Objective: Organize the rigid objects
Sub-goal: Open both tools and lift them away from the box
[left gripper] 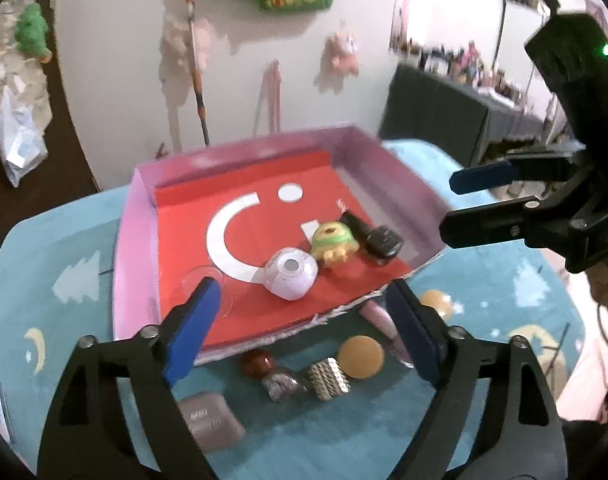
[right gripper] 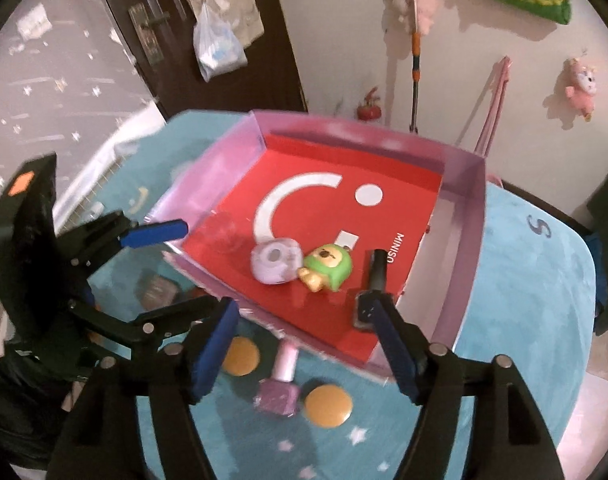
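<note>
Loose pieces lie just near of the pink box, under both pairs of open tongs.

Going left to right in the left wrist view: your left gripper (left gripper: 299, 332) has its jaws wide apart and empty, with the grey case (left gripper: 211, 424), red bead (left gripper: 256, 363), silver cube (left gripper: 328, 378) and yellow disc (left gripper: 360, 357) below it on the teal mat (left gripper: 83, 248). The pink bottle (right gripper: 281, 384) lies with its long axis pointing far, toward the pink box (right gripper: 468, 240). Your right gripper (right gripper: 304, 348) is also spread and empty, and looks the nearer one to that bottle.
</note>
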Tool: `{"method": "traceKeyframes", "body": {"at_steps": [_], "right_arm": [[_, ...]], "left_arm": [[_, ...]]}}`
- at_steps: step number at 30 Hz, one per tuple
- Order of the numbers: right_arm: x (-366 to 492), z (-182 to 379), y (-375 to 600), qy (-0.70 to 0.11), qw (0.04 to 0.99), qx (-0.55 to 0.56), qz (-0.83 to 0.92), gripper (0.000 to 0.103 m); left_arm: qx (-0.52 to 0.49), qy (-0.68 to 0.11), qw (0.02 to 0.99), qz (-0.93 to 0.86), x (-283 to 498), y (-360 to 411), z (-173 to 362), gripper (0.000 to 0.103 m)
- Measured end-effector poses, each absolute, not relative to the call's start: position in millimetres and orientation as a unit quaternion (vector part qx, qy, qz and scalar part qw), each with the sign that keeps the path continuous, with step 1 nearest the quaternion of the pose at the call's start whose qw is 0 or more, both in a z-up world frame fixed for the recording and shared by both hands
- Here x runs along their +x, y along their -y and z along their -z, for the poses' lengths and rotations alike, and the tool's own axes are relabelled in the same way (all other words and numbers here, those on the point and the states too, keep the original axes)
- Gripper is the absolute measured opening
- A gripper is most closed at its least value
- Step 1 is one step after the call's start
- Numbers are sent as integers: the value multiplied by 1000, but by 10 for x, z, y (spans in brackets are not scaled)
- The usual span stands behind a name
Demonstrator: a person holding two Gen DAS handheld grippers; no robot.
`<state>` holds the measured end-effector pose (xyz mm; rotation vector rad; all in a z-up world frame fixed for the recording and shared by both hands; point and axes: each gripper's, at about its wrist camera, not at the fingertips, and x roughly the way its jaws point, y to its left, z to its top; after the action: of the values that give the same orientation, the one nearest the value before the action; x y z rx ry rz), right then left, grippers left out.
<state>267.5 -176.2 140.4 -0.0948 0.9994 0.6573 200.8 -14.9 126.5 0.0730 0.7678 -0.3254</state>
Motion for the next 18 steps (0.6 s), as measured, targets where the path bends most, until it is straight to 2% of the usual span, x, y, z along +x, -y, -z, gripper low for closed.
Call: {"method": "traceKeyframes", "body": {"at_steps": [4, 8, 18], "right_arm": [[2375, -1605, 1857, -433, 847, -26, -307, 85], [2024, -1739, 1940, -391, 874, -15, -288, 103], [1053, -1551, 2066, -307, 928, -6, -209, 103]], "left_arm": [[27, -328, 934, 141, 1668, 87, -1460, 94], [12, -292, 947, 131, 1321, 40, -1583, 100], [-20, -250, 963, 99, 628, -7, -1399, 103]]}}
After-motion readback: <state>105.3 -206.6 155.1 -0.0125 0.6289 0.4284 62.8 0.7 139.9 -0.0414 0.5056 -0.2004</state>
